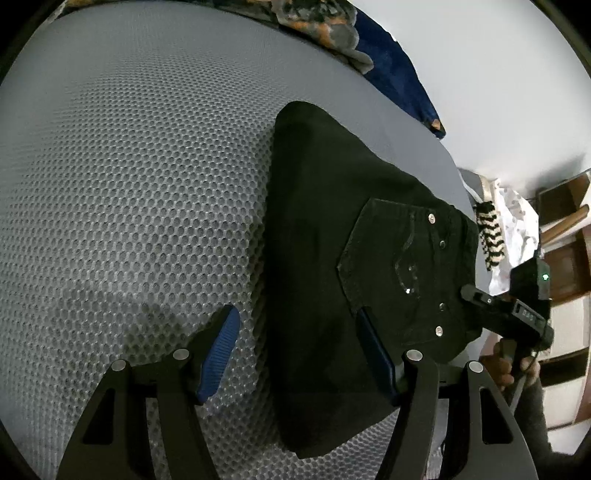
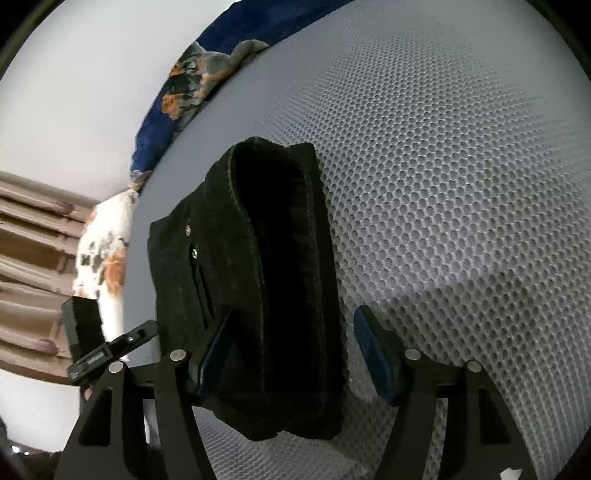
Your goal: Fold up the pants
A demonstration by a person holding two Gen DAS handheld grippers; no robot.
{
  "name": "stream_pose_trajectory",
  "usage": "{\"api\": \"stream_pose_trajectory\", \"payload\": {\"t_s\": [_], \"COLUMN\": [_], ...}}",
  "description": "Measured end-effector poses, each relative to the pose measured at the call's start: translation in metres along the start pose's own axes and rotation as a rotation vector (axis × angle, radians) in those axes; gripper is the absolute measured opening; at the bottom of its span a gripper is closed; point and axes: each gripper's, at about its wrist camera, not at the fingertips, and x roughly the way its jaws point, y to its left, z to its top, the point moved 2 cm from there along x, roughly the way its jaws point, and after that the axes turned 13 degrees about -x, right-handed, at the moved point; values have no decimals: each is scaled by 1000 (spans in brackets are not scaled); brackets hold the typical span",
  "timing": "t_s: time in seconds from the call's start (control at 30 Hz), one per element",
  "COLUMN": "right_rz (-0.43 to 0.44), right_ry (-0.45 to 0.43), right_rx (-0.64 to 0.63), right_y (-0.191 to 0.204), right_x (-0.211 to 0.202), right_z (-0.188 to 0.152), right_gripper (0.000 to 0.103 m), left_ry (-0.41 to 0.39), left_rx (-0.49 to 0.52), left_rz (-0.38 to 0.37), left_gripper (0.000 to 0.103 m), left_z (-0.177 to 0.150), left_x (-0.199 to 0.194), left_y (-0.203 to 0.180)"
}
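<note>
The black pants (image 1: 332,258) lie folded into a compact bundle on the grey honeycomb-mesh mattress (image 1: 129,184), back pocket with metal rivets facing up. My left gripper (image 1: 299,354) is open; its blue-padded fingers (image 1: 218,354) straddle the bundle's near left edge. In the right wrist view the same pants (image 2: 266,295) show as a thick stacked fold seen end-on. My right gripper (image 2: 291,354) is open, with the bundle between its fingers. The right gripper also shows in the left wrist view (image 1: 513,314), at the waistband edge.
A blue sheet with a grey-orange patterned cloth (image 1: 325,29) lies along the mattress's far edge. A black-and-white knitted item (image 1: 491,236) and a white printed cloth (image 2: 103,251) hang off the side. Wooden furniture (image 1: 565,229) stands by the white wall.
</note>
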Motion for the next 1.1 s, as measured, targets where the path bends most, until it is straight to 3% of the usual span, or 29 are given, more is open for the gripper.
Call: {"api": "stream_pose_trajectory", "payload": {"t_s": [0.17, 0.27, 0.33, 0.6, 0.67, 0.73, 0.77, 0.83, 0.93, 1.1], "right_rz": [111, 171, 205, 282, 274, 254, 250, 239, 224, 227], "right_ry": [4, 13, 21, 6, -7, -25, -31, -49, -72, -84], "right_rx": [16, 19, 11, 18, 21, 30, 32, 24, 11, 2], "right_y": [-13, -17, -17, -12, -9, -6, -4, 4, 21, 48], "right_x": [0, 5, 11, 32, 35, 35, 33, 28, 21, 19], "right_z": [5, 8, 12, 29, 32, 32, 32, 32, 36, 46], "right_gripper": [63, 53, 53, 47, 42, 36, 33, 29, 25, 24], "left_ry": [31, 44, 50, 21, 4, -18, -26, -34, -49, -104], "left_rx": [-46, -64, -65, -48, -48, -51, -53, -72, -68, -22], "left_rz": [-58, -93, -109, -134, -118, -85, -69, -68, -71, -44], "left_gripper": [66, 66, 66, 65, 60, 45, 43, 30, 18, 16], "left_z": [11, 18, 20, 31, 33, 35, 36, 36, 35, 38], "left_x": [4, 6, 8, 19, 21, 22, 22, 20, 8, -14], "left_y": [4, 6, 5, -8, -10, -10, -11, -10, -10, -20]}}
